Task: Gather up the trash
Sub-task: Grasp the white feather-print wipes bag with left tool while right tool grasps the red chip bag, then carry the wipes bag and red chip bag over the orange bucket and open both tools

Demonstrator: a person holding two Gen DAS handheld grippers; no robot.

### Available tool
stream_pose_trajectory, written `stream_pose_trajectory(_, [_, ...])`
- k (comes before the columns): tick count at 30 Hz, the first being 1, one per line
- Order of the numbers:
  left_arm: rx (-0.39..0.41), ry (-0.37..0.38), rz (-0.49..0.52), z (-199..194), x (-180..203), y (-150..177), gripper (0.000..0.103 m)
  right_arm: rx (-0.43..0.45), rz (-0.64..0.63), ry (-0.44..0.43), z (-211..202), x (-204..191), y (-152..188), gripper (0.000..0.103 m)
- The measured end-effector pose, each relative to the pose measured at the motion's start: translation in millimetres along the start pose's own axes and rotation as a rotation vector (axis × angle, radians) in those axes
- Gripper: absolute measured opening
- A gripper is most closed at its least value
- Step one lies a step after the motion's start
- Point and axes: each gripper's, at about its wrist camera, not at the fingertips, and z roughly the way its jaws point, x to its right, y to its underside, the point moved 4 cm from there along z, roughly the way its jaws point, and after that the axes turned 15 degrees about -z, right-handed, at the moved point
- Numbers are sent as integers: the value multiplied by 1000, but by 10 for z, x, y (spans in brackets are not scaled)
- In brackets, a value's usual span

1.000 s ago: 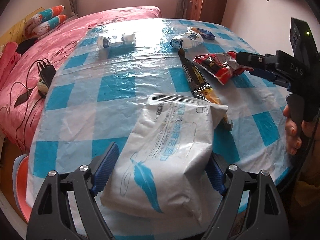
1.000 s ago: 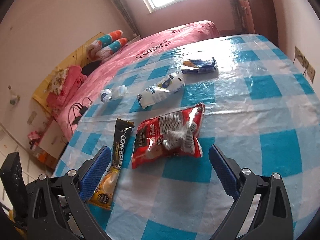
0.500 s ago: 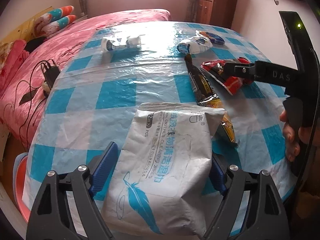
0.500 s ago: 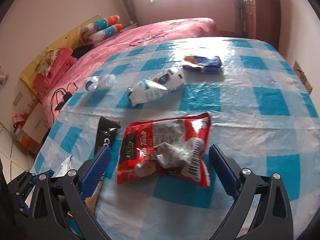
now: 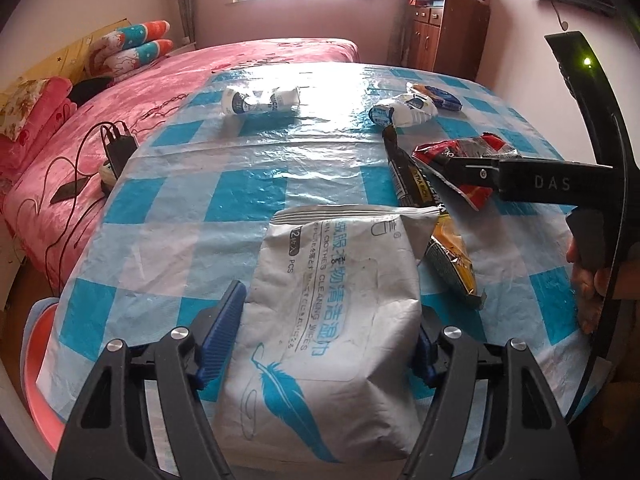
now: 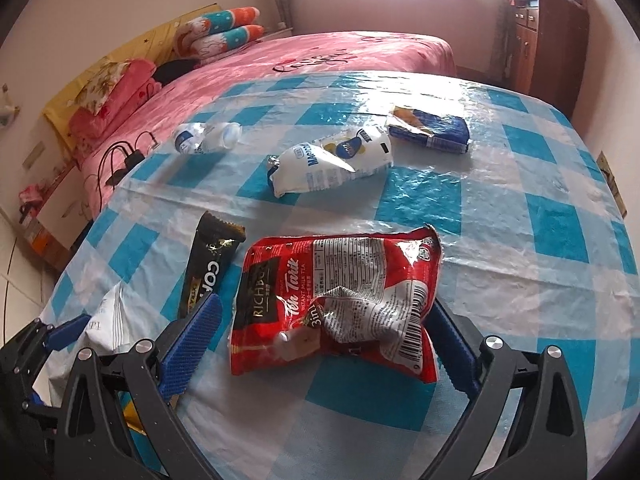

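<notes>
A pink bed (image 5: pixel 248 64) filled the far side of the room, and a table (image 5: pixel 248 184) under a blue-and-white checked cloth stood in front of it. A grey wipes pack (image 5: pixel 332 320) lay at the table's near edge between the blue pads of the left gripper (image 5: pixel 326 336); its jaws had just been closing, and both pads seemed to touch the pack's sides, though the right pad was mostly hidden behind it. The right gripper (image 6: pixel 320 344) stood spread around a crumpled red tea packet (image 6: pixel 336 300), the left pad clear of it and the right one close against its edge. A black coffee sachet (image 6: pixel 210 264) lay just beside the red packet, toward the wipes pack. Farther off on the cloth lay a white pouch (image 6: pixel 332 160), a blue wrapper (image 6: pixel 430 130) near it, and a crushed bottle (image 6: pixel 206 138) well apart, near the bed-side edge.
</notes>
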Motion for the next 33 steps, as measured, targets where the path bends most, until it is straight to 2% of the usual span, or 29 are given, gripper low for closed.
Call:
stream_pose_trajectory(2, [-10,-8,-12,10,7,-15,72,-5,-22,-1,16,-4,-13,94])
stream_pose_trajectory(4, [-11,-16,-21,14,10,-17,72,-7,-36,9,20,1,-23,87])
stream_pose_trajectory(10, [12,-14,-19,3,7,7,72,11,-35,-21,3,29,-25,79])
stream_pose_trajectory(11, [15,-12,-17,1,4,8,72,17,-21,-18,-8,62,-21,74])
stream_pose_trajectory(18, [22,22,-40,-18,-42,0,70,37,14,17,-66,127,-3,67])
stream_pose_trajectory(21, [25,51,-63,-28,-83,-15,70,64,23,-1,-111,143,-2,66])
stream_pose_trajectory(29, [6,143,-150,-21,-223,-116,67,131,40,56,-250,163,-26,66])
stream_pose_trajectory(33, [4,189,-186,-29,-288,-170,64,148,121,13,-269,234,30,66])
